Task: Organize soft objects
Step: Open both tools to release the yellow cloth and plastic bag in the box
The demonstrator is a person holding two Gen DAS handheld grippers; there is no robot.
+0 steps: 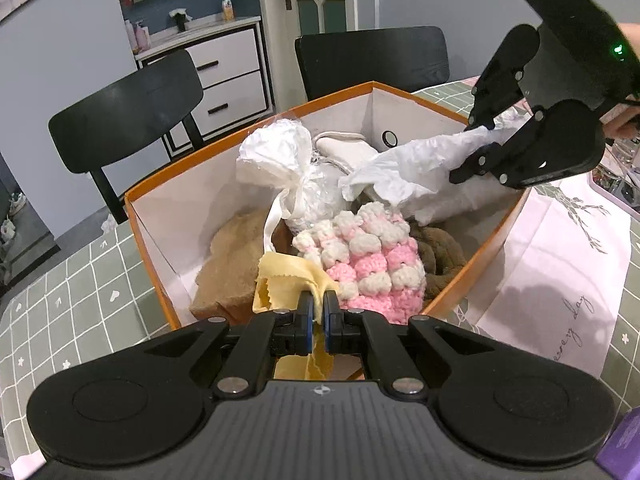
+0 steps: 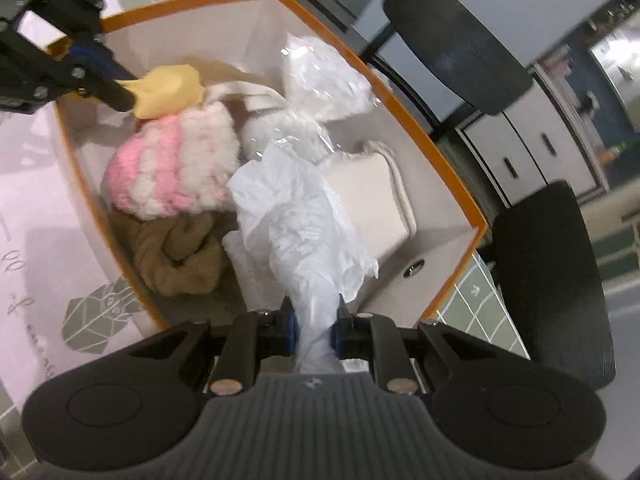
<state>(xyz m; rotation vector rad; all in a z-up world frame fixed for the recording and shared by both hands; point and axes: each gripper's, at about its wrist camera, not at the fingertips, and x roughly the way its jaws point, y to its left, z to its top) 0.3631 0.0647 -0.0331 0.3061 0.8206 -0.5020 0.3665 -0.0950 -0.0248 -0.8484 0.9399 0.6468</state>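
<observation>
Both grippers are clamped over the orange-rimmed box (image 1: 152, 240), left gripper (image 1: 318, 312) pinching a yellow cloth (image 1: 288, 276), right gripper (image 2: 314, 330) a white plastic bag (image 2: 296, 216); either could snag and drag out the pink-and-white crochet piece (image 1: 372, 256).

Crowding the orange box (image 1: 472, 264) nearly to the rim: pink-and-white knit (image 1: 368, 260), clear wrapped bundle (image 1: 280, 168), brown plush (image 1: 440, 256), tan cloth (image 1: 228, 264), cream pouch (image 2: 372, 196). Blocking the opening from above: left claw (image 1: 319, 312) clamping yellow cloth (image 1: 288, 276) at the near edge, right claw (image 2: 314, 328) gripping white tissue (image 2: 296, 216) over the middle. Leaving bare white wall (image 1: 176, 200) along one side. Standing just behind: two black chairs (image 1: 128, 112). Staying open beside the box: tabletop (image 1: 80, 280).
</observation>
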